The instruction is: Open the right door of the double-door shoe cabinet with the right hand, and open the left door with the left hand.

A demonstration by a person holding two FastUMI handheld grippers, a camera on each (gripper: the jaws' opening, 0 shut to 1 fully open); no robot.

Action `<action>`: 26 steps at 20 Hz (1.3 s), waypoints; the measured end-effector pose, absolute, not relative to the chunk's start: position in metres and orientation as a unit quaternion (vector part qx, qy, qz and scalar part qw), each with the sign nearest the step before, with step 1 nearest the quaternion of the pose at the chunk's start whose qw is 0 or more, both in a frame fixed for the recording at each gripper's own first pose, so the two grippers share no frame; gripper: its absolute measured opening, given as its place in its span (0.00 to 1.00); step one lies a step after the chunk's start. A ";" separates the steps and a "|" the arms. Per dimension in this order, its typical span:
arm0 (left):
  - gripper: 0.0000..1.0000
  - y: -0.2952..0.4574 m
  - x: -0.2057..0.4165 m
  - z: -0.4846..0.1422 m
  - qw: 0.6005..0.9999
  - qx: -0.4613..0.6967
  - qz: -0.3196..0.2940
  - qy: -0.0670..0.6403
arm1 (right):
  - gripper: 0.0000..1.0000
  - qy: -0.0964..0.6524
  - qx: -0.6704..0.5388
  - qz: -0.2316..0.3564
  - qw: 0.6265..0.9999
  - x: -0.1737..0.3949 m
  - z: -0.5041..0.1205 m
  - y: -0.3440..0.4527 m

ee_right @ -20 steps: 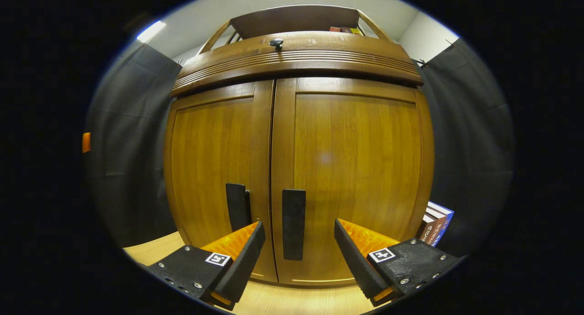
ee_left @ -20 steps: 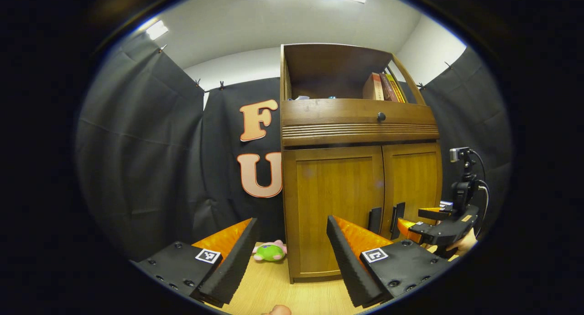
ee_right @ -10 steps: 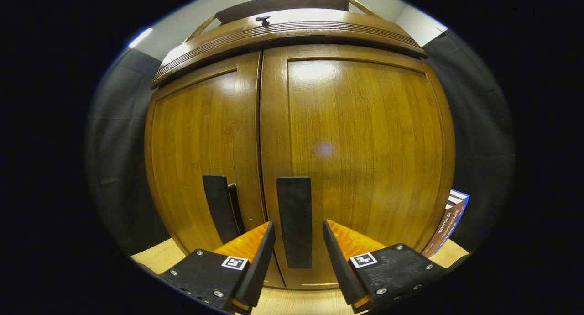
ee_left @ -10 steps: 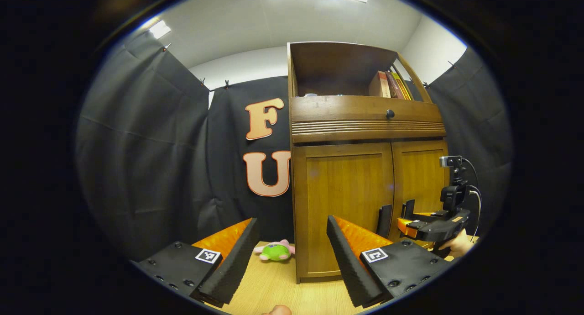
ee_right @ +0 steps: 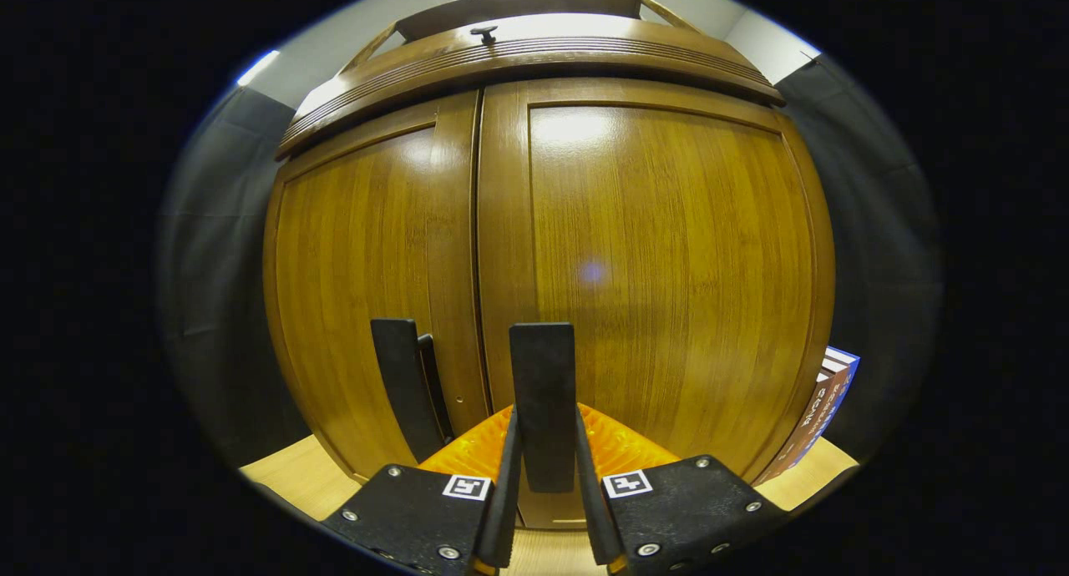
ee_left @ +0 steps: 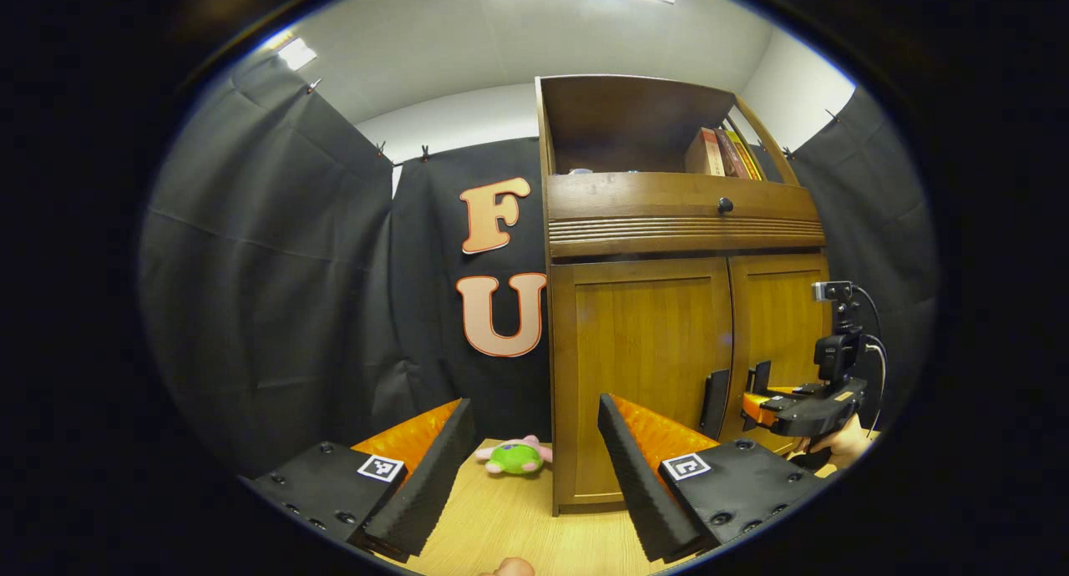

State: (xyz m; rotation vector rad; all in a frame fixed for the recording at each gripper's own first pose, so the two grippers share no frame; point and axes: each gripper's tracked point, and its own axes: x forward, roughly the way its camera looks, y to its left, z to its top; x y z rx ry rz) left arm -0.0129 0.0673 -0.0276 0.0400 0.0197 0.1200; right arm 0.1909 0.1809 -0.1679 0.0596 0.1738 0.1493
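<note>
The wooden shoe cabinet stands with both doors closed. In the right gripper view my right gripper is shut on the right door's black handle, one finger on each side of it. The left door's handle is just to the left, untouched. In the left gripper view the cabinet is ahead to the right, with its left door handle still some way off. My left gripper stays open and holds nothing. The right gripper is also seen there, at the right door handle, held by a hand.
A green and pink plush toy lies on the wooden table left of the cabinet. Books stand on the cabinet's open top shelf above a knobbed drawer. More books lean at the cabinet's right side.
My right gripper has closed its fingers onto the right door handle. The left gripper drifted a little, so the cabinet sits further right in its view. Both doors remain closed.
</note>
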 end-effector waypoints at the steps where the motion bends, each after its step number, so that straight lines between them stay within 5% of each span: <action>1: 0.96 0.068 -0.016 -0.028 0.998 0.022 0.062 0.011 | 0.34 0.085 0.028 0.076 0.993 0.189 -0.167 0.179; 26: 0.95 0.038 -0.030 -0.017 0.999 0.011 0.040 0.001 | 0.31 0.102 0.047 0.137 0.984 0.043 -0.145 0.102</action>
